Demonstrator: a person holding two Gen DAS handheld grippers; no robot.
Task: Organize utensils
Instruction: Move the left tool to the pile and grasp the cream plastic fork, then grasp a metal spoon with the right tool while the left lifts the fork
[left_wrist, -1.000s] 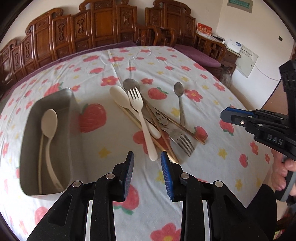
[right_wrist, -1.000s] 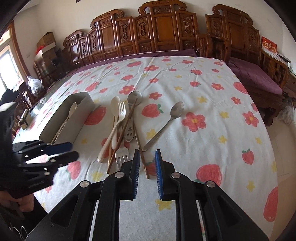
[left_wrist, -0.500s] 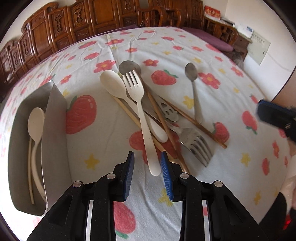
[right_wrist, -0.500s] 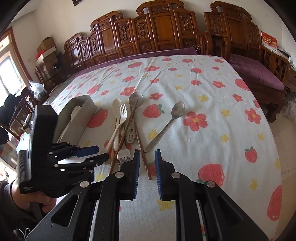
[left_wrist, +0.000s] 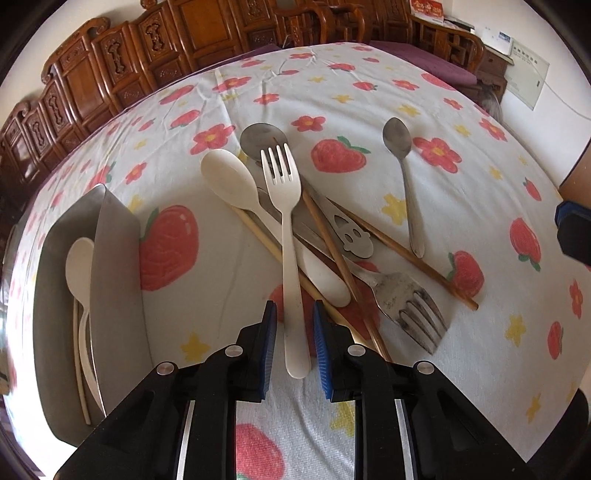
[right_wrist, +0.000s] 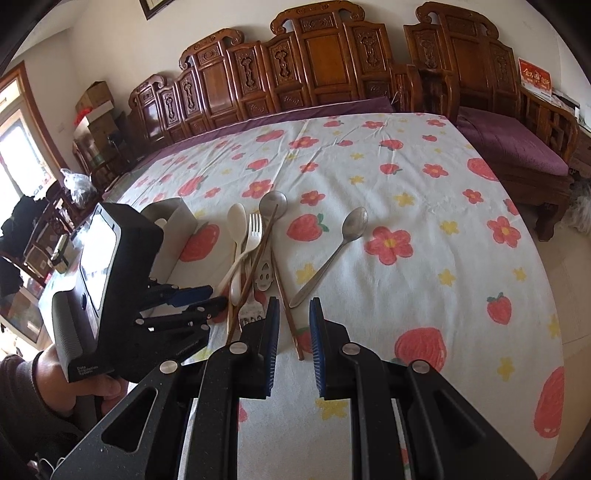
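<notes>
Left gripper (left_wrist: 294, 328): black two-finger tool with blue pads, tilted steeply down at the cloth. The handle end of the cream plastic fork (left_wrist: 286, 236) lies between the pads with a sliver of cloth visible on each side; jaws closing, no firm pinch yet by my reading.

Right gripper (right_wrist: 293, 328): same build, hovering above the white tablecloth printed with strawberries and flowers (right_wrist: 424, 206). Jaws narrowly parted, nothing in them. One brown wooden chopstick (right_wrist: 288, 310) lies on the cloth below the gap.

Step in hand, as judged: grasp the fork and carry it to the grey metal rectangular tray (left_wrist: 114, 280), just left of the pile, which already holds a cream plastic spoon (left_wrist: 79, 266).

Notes for a clean pick:
- Fork lies on top of the heap, crossing a second cream plastic spoon (left_wrist: 236, 184) and a pale chopstick. Close fully on the handle before lifting.
- Lift straight up first, so the tines clear the round steel ladle-spoon (left_wrist: 263, 140) beneath them.
- A steel fork (left_wrist: 410, 306) and the brown chopsticks lie just right of the right pad; avoid nudging them.

Farther out: a steel teaspoon (left_wrist: 402, 166) lies apart from the heap, to its right. Carved wooden chairs (right_wrist: 325, 74) stand behind the table.
</notes>
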